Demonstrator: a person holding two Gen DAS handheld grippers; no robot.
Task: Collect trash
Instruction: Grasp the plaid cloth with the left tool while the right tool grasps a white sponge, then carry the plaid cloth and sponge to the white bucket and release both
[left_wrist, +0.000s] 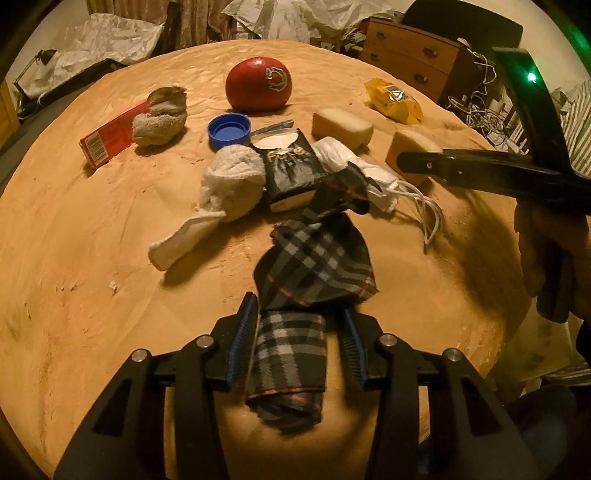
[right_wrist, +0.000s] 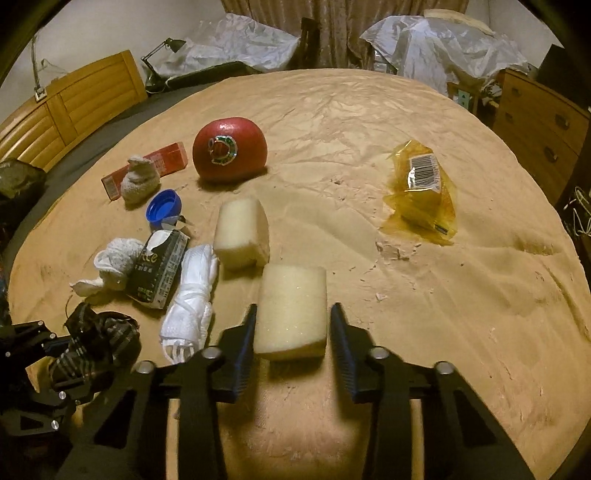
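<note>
Two grippers work over a counter (left_wrist: 74, 258) strewn with odds and ends. From the left wrist view, the left gripper (left_wrist: 299, 325) stands spread around a plaid cloth (left_wrist: 314, 258), which runs from between the fingers toward twelve o'clock; the left pad seems to touch the fabric, the right one stands just clear, so nothing is pinched yet. That cloth looks light, limp and floppy, so I judge a bunched fold near its middle the best hold. Beyond it at twelve o'clock lie a black carton (left_wrist: 288, 170), a blue bottle cap (left_wrist: 229, 129) and a red ball (left_wrist: 258, 88), with a yellow wrapper (left_wrist: 395, 99) at one o'clock. From the right wrist view, the right gripper (right_wrist: 291, 332) is released, its fingers flanking a foam sponge (right_wrist: 291, 310) without squeezing it. The sponge appears light, soft and springy; gripping its flat sides should hold. A second sponge (right_wrist: 242, 232) sits at eleven o'clock, the wrapper (right_wrist: 421, 188) at one o'clock.
</note>
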